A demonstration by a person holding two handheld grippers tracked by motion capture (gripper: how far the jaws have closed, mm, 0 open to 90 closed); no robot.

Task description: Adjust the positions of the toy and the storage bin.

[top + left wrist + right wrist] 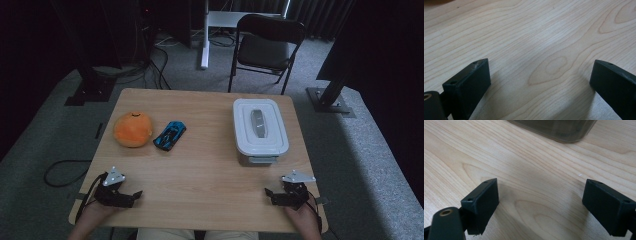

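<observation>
Left gripper (131, 196) at 7 o'clock and right gripper (270, 194) at 5 o'clock gape wide, empty; lidded storage box (554, 128) is cropped at 12.

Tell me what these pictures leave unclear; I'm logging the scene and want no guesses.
- White box: contents hidden by its shut lid, high view.
- Same box in the right gripper view: top cut off by the edge, blurred.
- Blue toy car: details too small, dim.
- Orange plush: face side turned away.

black hand-held gripper (131, 196), grey plate; trailing cable
</observation>
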